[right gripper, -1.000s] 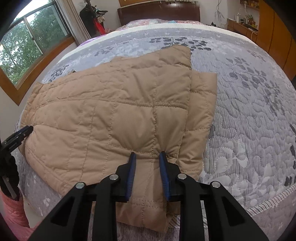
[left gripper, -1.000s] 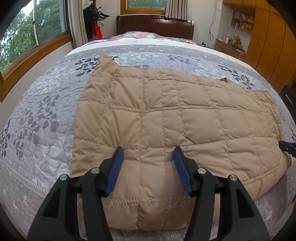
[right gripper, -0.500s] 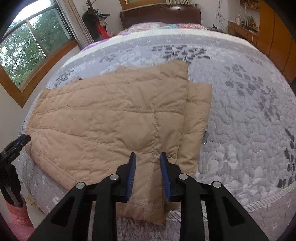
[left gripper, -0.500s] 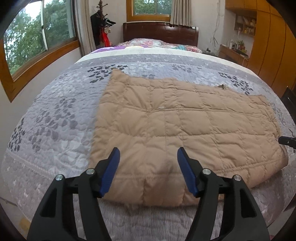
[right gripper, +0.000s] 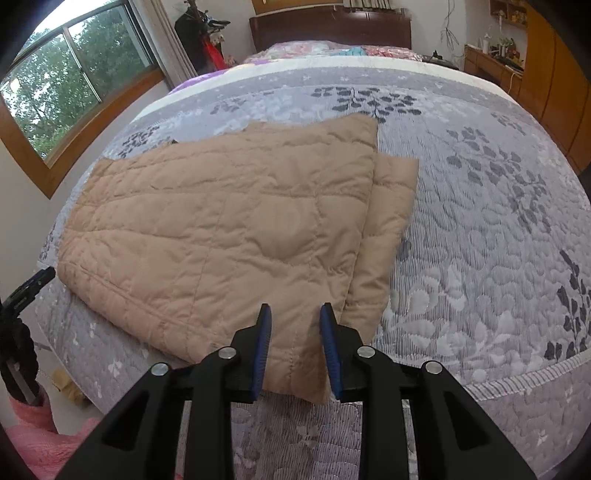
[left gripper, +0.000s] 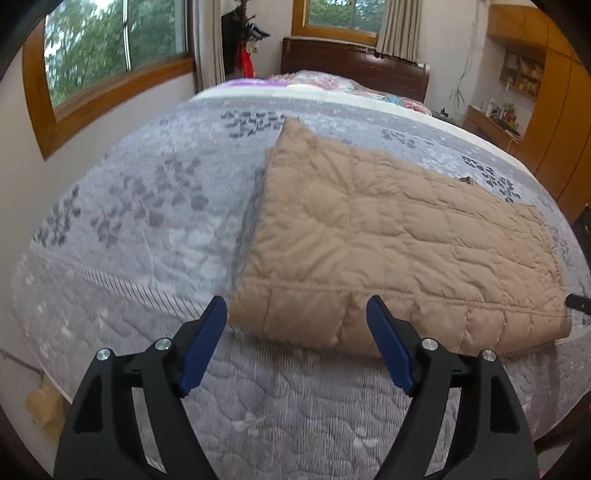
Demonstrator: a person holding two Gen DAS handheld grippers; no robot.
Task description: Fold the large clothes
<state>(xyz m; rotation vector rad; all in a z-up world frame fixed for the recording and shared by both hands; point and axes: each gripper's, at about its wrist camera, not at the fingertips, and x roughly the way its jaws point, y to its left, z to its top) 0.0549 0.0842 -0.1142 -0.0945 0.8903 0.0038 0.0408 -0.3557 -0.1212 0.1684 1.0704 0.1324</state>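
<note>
Two grippers over one bed. The tan quilted jacket (left gripper: pixel 399 236) lies folded flat on the grey leaf-patterned bedspread (left gripper: pixel 147 229), near the foot edge, with a narrower layer sticking out along one side under the top panel. The left gripper (left gripper: pixel 295 321) hangs wide open just short of the jacket's near corner, holding nothing. The right gripper (right gripper: pixel 295 325) has its blue fingers (right gripper: pixel 263 347) on either side of the jacket's near edge; can't tell if they actually pinch the fabric. A dark wooden headboard (right gripper: pixel 332 29) sits at the far end.
</note>
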